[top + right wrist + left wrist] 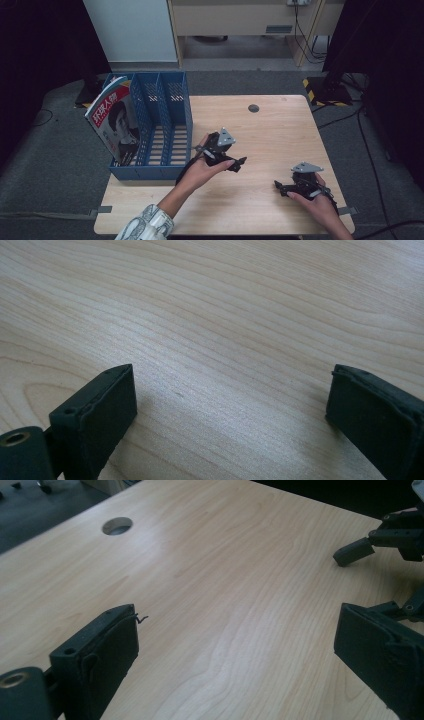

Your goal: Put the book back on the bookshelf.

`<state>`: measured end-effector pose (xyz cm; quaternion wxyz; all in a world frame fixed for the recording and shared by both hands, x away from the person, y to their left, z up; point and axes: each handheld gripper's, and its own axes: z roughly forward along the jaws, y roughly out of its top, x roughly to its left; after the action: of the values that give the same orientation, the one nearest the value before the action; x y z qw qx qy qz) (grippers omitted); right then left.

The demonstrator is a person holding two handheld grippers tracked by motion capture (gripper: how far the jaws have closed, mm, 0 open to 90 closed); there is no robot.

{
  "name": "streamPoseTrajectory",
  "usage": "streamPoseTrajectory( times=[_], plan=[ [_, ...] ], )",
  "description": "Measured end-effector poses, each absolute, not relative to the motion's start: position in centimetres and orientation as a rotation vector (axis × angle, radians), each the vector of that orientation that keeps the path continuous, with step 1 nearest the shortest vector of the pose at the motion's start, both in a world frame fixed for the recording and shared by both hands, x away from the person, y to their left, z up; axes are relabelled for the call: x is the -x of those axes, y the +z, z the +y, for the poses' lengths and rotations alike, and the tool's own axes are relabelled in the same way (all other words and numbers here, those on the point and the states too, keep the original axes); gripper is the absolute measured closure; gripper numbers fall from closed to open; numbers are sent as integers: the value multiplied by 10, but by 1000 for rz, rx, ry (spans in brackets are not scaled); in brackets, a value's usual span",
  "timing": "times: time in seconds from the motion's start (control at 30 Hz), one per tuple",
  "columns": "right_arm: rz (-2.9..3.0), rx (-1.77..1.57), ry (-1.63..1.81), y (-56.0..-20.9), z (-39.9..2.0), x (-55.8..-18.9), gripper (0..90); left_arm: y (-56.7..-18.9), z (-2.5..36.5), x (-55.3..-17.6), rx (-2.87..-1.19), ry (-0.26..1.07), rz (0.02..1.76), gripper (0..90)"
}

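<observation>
Forearm and patterned sleeve (147,225) enter lowest in the high view; the left gripper (239,164) hovers mid-bench (270,135), the right gripper (278,186) near the front edge. A magazine (116,117) leans in the leftmost bay of the blue file rack (170,125), well apart from both. Left gripper view: fingers (100,650) wide apart, holding nothing, above bare wood near the cable hole (117,526). Right gripper view: fingers (97,407) equally spread, empty. Judged best: turn the left gripper toward the magazine's upper edge before closing.
</observation>
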<state>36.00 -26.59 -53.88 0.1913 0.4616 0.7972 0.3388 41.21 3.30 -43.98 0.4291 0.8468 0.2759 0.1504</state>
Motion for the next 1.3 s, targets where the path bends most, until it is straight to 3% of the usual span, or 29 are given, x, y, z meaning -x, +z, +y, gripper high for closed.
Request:
streamPoseTrajectory(
  times=[0.4,0.83,1.3],
  plan=[
    [2251,-1287,953,-539,-267,-360,62,-482,-2,-410,-2195,302,711,43],
    [2252,-1283,956,-539,-267,-360,62,-514,1,-419,-2211,261,823,53],
    [2251,-1288,958,-539,-267,-360,62,-536,23,-440,-2193,398,973,64]
  ],
)
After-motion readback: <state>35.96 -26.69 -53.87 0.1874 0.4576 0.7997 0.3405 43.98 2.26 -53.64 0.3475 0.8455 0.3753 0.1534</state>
